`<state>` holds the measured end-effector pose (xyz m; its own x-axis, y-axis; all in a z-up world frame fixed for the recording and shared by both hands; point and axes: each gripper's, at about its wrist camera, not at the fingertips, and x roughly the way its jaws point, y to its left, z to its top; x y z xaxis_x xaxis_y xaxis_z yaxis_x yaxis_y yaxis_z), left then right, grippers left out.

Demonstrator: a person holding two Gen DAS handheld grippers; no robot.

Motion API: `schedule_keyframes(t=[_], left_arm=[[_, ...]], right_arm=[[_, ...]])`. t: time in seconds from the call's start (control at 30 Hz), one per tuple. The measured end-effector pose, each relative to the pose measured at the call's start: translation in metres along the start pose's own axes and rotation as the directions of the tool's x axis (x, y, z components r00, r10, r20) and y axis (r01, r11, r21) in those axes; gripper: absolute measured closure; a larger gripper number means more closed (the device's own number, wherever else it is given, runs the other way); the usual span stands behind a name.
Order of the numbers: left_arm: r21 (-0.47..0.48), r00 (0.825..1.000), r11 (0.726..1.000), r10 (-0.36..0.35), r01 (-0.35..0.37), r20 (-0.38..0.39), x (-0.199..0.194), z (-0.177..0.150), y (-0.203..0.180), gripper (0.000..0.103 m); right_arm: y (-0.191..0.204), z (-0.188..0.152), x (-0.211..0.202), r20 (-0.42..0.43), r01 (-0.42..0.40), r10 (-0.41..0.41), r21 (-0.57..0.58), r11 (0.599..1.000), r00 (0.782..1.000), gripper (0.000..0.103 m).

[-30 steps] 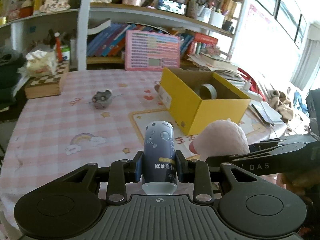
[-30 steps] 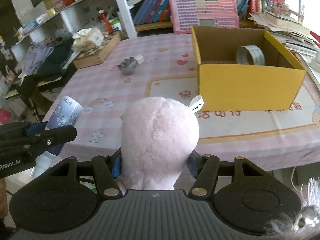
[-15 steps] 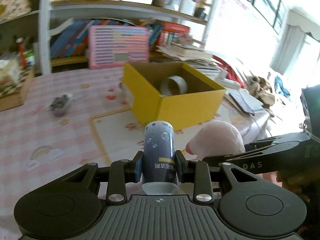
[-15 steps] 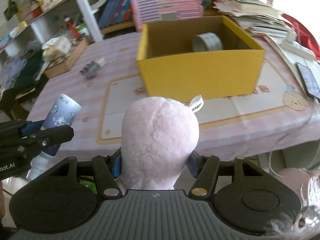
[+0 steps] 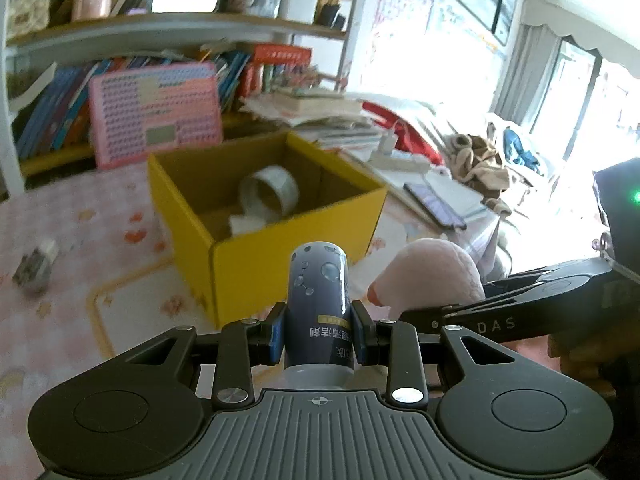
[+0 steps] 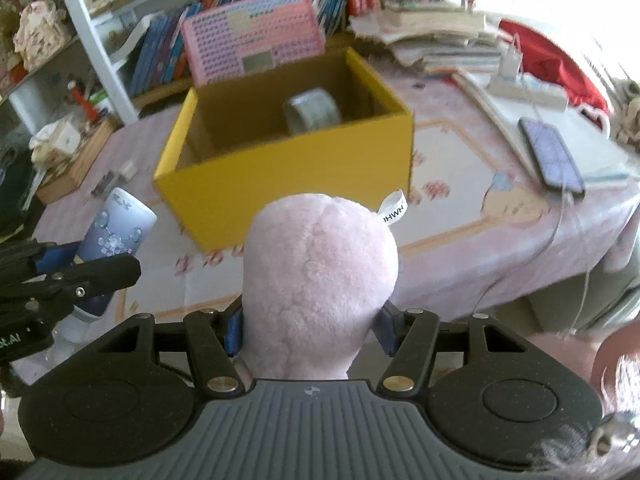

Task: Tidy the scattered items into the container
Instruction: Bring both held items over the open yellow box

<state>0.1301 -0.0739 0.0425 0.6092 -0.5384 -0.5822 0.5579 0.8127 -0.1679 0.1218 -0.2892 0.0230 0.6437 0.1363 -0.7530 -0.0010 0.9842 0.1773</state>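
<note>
Just ahead of both tongs sat the yellow box on the pink-checked counter, its open top facing up and a roll of tape already lying inside. The left tongs were clamped on a dark blue bottle, its long axis running straight out along the fingers, cap end toward the camera. The right tongs were squeezed onto a pink plush toy, soft and rounded, a white label sticking out near its top. Both loads hung short of the box's near wall, side by side and level with one another, so neither hand looked clearly nearer. By my read, each had to carry forward and over that near rim before letting go. Out on the counter, left of the box, a small grey toy lay waiting, well apart from either hand. A phone rested off to the right.
</note>
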Motion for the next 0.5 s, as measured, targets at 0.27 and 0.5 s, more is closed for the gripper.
schedule_keyframes(t=[0.27,0.5], left_arm=[[0.032,0.991,0.999,0.03,-0.034,0.133,0.014,0.051,-0.004,0.072],[0.012,0.974,0.995,0.095,-0.1,0.207,0.033,0.082,0.002,0.072]], right_arm=[[-0.02,0.052,-0.001,0.128,-0.004,0.011,-0.053,0.999,0.992,0.045],[-0.032,0.103,0.014,0.198,-0.046,0.068,-0.117,0.992,0.978,0.045]])
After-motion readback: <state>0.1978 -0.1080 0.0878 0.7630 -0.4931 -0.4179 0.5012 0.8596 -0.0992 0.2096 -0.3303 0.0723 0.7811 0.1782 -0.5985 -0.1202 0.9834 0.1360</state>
